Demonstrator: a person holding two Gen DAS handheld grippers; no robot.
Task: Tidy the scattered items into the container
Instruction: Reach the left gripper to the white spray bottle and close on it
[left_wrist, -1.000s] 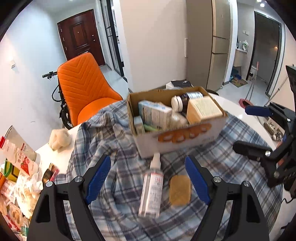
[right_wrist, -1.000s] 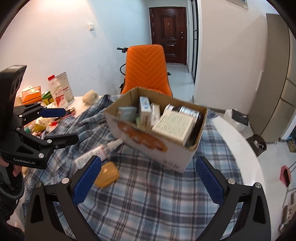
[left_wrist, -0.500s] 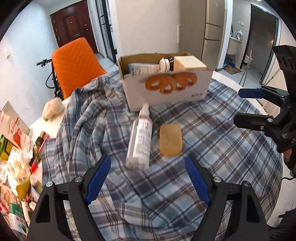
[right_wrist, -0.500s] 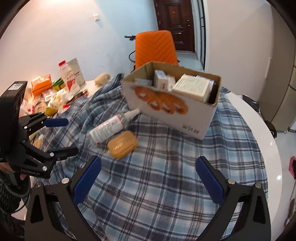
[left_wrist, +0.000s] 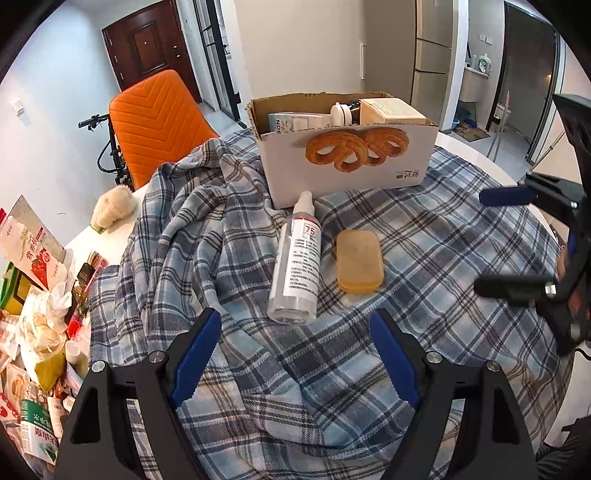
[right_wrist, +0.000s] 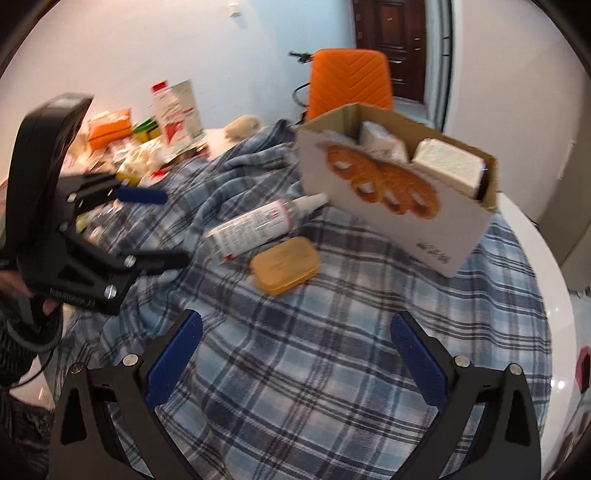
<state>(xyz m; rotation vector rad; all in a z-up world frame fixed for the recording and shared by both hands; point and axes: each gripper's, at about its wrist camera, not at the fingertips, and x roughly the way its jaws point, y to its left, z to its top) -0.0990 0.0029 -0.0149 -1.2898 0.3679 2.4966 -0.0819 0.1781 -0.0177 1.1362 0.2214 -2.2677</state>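
A white cardboard box (left_wrist: 347, 166) printed with pastries stands on a plaid cloth and holds several packages. It also shows in the right wrist view (right_wrist: 391, 206). A clear spray bottle (left_wrist: 297, 262) (right_wrist: 258, 227) lies on the cloth in front of the box. An orange-tan flat case (left_wrist: 359, 260) (right_wrist: 285, 264) lies beside it. My left gripper (left_wrist: 295, 356) is open and empty, just short of the bottle; it also shows in the right wrist view (right_wrist: 155, 229). My right gripper (right_wrist: 295, 363) is open and empty, short of the case; it also shows in the left wrist view (left_wrist: 506, 240).
The blue plaid cloth (left_wrist: 424, 258) covers a round white table (right_wrist: 535, 251). Food packets and cartons (left_wrist: 33, 295) crowd the left edge. An orange chair (left_wrist: 155, 122) stands behind the table. A fluffy beige thing (left_wrist: 112, 210) lies near the chair.
Both grippers have come lower and closer to the bottle and the case. The box now stands further back in both views. Nothing was picked up.
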